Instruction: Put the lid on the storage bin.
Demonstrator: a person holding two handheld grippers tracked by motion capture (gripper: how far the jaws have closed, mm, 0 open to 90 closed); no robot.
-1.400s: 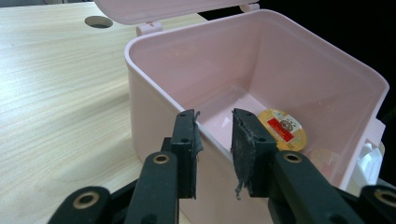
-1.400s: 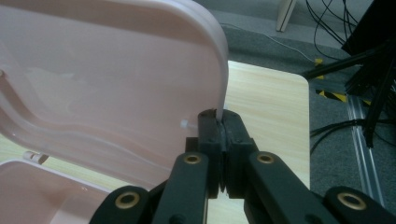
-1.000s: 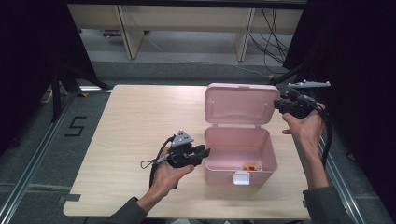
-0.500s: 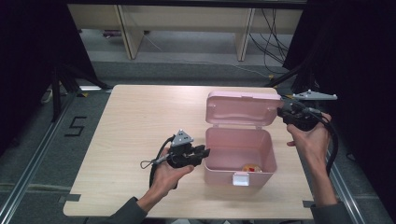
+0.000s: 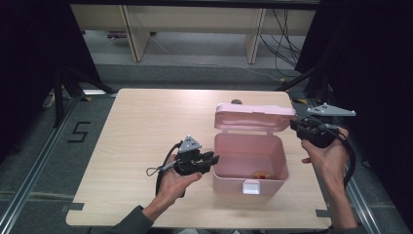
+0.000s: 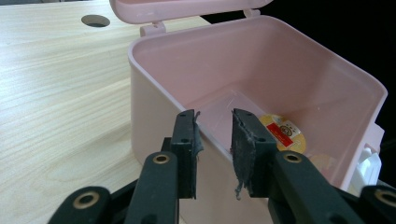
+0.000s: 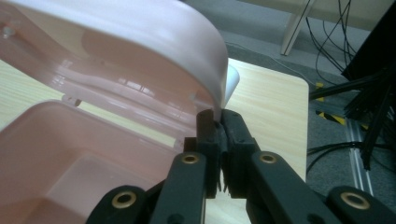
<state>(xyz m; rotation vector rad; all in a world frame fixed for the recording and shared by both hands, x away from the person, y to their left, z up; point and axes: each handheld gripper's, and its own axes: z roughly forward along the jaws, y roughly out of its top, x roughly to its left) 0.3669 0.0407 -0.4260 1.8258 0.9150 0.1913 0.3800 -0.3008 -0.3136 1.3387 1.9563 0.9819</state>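
Since 1 s ago: lid (image 5: 253, 117) swung lower over the box (image 5: 249, 161), from near upright to tilted forward. R gripper (image 5: 298, 127) came down and toward the person w/ it, at the lid's right edge. L gripper (image 5: 210, 160) stayed put at the box's left wall. Box stayed put too.

R gripper (image 7: 217, 126): jaws closed tight on the lid (image 7: 140, 51) edge, rim pinched thin between the pads. No gap seen beside the rim. Lid hung over the open box (image 7: 70, 154), hinged at the back.

L gripper (image 6: 215, 135): jaws clamped on the box's left wall, one pad outside, one pad inside. Wall (image 6: 154, 93) between them, so a gap as wide as the wall. Seen from above, tips right at the box's rim.

Box: pink, on the table (image 5: 146, 126), right of middle, near the front edge. White latch (image 5: 251, 186) on the front wall. Small round yellow-red thing (image 6: 282, 133) lay on the box floor, toward the front-right corner. Dark hole (image 6: 95, 20) in the table behind the box.
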